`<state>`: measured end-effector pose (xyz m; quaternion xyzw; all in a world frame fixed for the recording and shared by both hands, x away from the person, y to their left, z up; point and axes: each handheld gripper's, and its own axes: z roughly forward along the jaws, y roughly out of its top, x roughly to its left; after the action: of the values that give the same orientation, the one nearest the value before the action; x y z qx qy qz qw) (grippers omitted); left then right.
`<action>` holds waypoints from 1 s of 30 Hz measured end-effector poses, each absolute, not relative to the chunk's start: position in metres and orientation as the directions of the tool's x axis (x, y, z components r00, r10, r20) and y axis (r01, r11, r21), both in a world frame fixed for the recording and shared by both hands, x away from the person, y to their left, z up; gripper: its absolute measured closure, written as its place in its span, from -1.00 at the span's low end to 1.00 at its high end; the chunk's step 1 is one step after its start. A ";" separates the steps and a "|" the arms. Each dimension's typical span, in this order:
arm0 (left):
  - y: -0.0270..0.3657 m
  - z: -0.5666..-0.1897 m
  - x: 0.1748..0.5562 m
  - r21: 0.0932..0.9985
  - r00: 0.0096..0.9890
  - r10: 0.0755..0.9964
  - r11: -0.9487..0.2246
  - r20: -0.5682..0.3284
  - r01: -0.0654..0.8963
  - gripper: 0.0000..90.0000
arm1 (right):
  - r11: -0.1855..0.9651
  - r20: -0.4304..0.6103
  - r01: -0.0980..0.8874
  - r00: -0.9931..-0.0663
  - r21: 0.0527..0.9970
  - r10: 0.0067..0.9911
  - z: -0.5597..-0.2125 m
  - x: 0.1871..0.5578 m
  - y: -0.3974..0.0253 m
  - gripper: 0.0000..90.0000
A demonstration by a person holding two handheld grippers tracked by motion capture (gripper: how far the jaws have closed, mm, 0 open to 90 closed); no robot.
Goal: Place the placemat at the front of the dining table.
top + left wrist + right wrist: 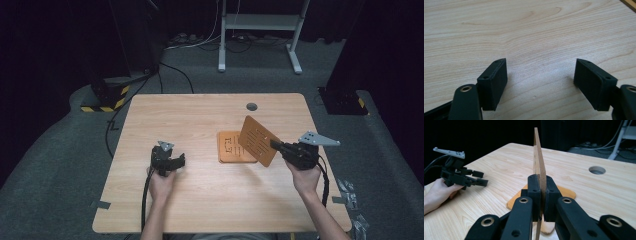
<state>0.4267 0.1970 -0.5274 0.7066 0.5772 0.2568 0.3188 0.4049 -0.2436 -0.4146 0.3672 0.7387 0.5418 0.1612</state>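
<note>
An orange-brown thin board (pixel 257 140) with cut slots is held up off the table, tilted, with my right gripper (pixel 276 145) shut on its near edge. In the right gripper view the board (pixel 539 157) stands on edge between the two black jaws of the right gripper (pixel 541 195). A second orange board (pixel 230 148) lies flat on the table under and behind the lifted one, its flat board (pixel 565 192) edge showing past the jaws. My left gripper (pixel 181 160) rests low over bare wood at the left, open; its fingers (pixel 496 80) stand wide apart with nothing between them.
The wooden table (pixel 165 115) has a round cable hole (pixel 251 106) near the far edge. Beyond it stand a white frame (pixel 260 25), cables on grey carpet and a black stand with yellow striped tape (pixel 107 97).
</note>
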 end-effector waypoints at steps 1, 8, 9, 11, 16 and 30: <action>0.197 -0.527 0.427 0.745 0.205 0.979 -0.135 -0.002 0.653 -0.40 | 0.152 0.148 0.365 -0.673 0.918 0.725 -0.415 0.405 -0.245 0.92; 0.197 -0.527 0.427 0.745 0.206 0.979 -0.137 -0.001 0.653 -0.41 | 0.151 0.142 0.378 -0.642 0.913 0.753 -0.419 0.405 -0.256 0.92; 0.197 -0.527 0.427 0.746 0.203 0.979 -0.131 -0.005 0.652 -0.41 | 0.145 0.147 0.382 -0.637 0.913 0.757 -0.419 0.404 -0.257 0.92; 0.197 -0.527 0.427 0.745 0.207 0.978 -0.137 -0.002 0.653 -0.42 | 0.140 0.148 0.380 -0.635 0.914 0.758 -0.419 0.405 -0.257 0.92; 0.197 -0.527 0.427 0.745 0.205 0.979 -0.135 -0.003 0.653 -0.42 | 0.139 0.149 0.380 -0.637 0.915 0.756 -0.417 0.406 -0.256 0.92; 0.197 -0.527 0.427 0.746 0.203 0.979 -0.132 -0.004 0.652 -0.42 | 0.113 0.165 0.387 -0.615 0.915 0.771 -0.412 0.417 -0.270 0.92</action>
<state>0.4268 0.1966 -0.5274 0.7072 0.5767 0.2567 0.3184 0.4173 -0.2704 -0.4117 0.3997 0.7240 0.5325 0.1803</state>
